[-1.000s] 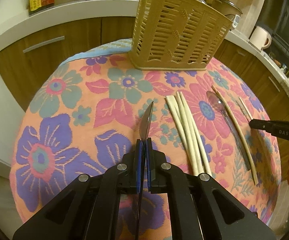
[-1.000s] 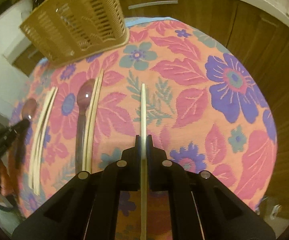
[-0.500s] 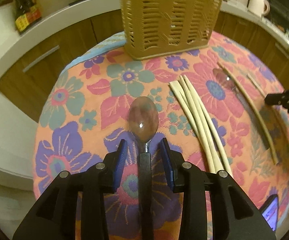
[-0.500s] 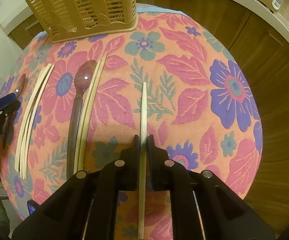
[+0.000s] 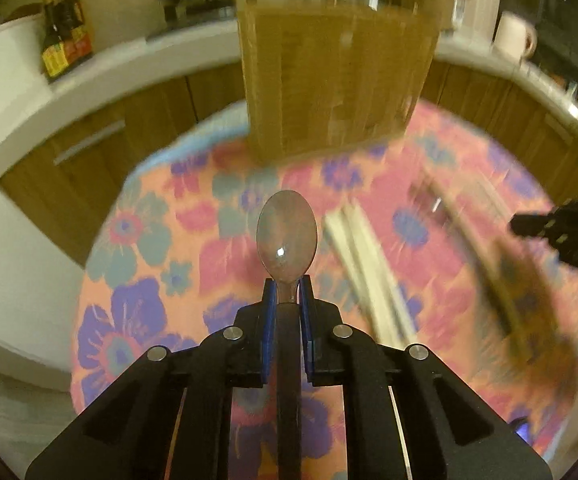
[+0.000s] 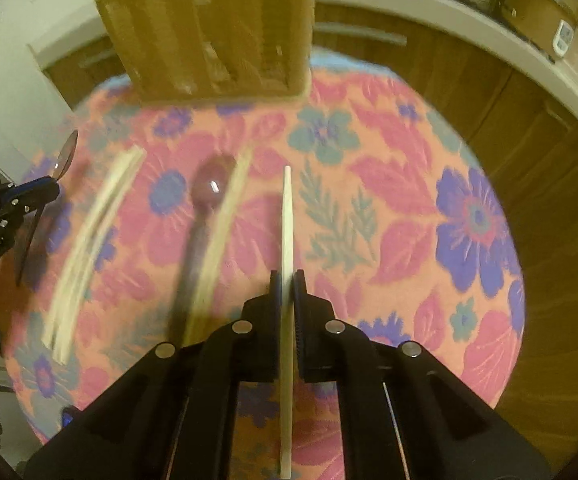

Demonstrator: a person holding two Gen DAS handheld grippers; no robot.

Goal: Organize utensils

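Spoon of translucent purple plastic point(image 5: 287, 236) is clamped by its handle in the left gripper point(image 5: 287, 294), bowl forward, long axis aimed at the tan slotted plastic utensil basket point(image 5: 335, 80) directly ahead. Pale cream chopstick point(image 6: 287, 240) is gripped in the right gripper point(image 6: 287, 286), pointing to the basket's right edge. Neither arm is judged clearly nearer.

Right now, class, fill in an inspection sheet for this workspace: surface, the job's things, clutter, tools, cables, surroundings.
Surface: round table under a floral cloth.
Job's things: tan slotted basket at the far edge; pale chopsticks bundle, second spoon and a further stick lying on the cloth.
Clutter: nothing seen.
Tools: left tool shut on a spoon; right tool shut on a single chopstick.
Cables: nothing seen.
Surroundings: wooden cabinets, sauce bottles, white mug.
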